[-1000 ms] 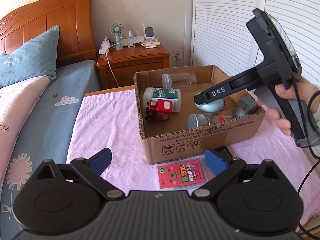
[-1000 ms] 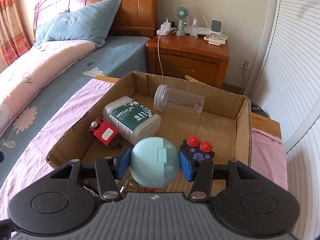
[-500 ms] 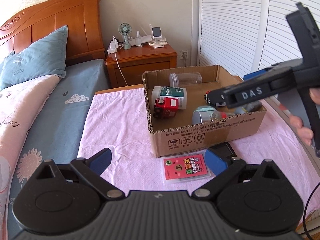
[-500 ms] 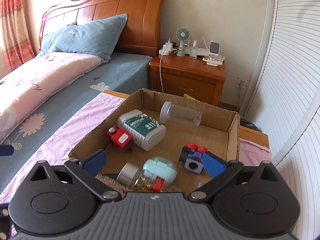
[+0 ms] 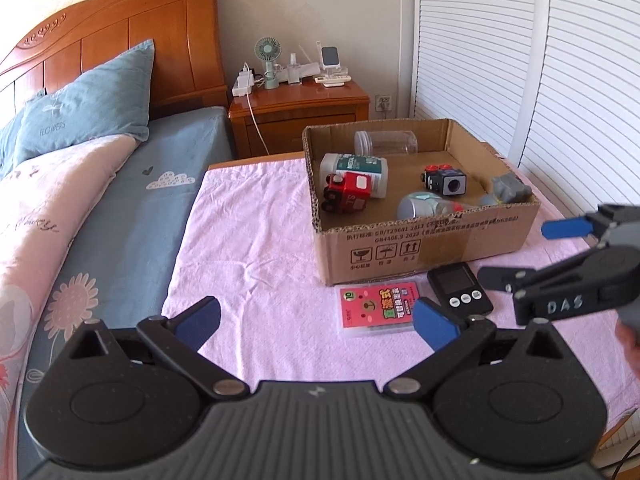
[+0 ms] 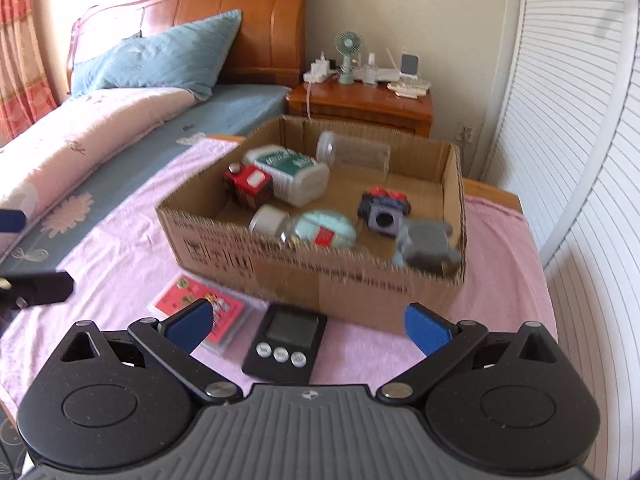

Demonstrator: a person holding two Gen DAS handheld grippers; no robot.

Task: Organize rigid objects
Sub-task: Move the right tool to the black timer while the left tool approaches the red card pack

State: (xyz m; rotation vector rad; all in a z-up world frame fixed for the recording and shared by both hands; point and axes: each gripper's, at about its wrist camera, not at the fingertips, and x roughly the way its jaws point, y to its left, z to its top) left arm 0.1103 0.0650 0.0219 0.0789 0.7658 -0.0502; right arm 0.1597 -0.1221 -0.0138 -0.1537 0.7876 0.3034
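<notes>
A cardboard box sits on the pink cloth. It holds a clear jar, a white and green bottle, a red toy truck, a black cube toy, a pale blue case and a grey toy. In front of the box lie a red card pack and a black timer. My left gripper is open and empty above the cloth. My right gripper is open and empty, just above the timer; it also shows in the left wrist view.
A bed with a blue pillow and pink quilt lies to the left. A wooden nightstand with a small fan and chargers stands behind the box. White louvred doors run along the right.
My right gripper let go of the pale blue case into the box, opened, and drew back out of the box to above the timer. The left gripper pulled back a little.
</notes>
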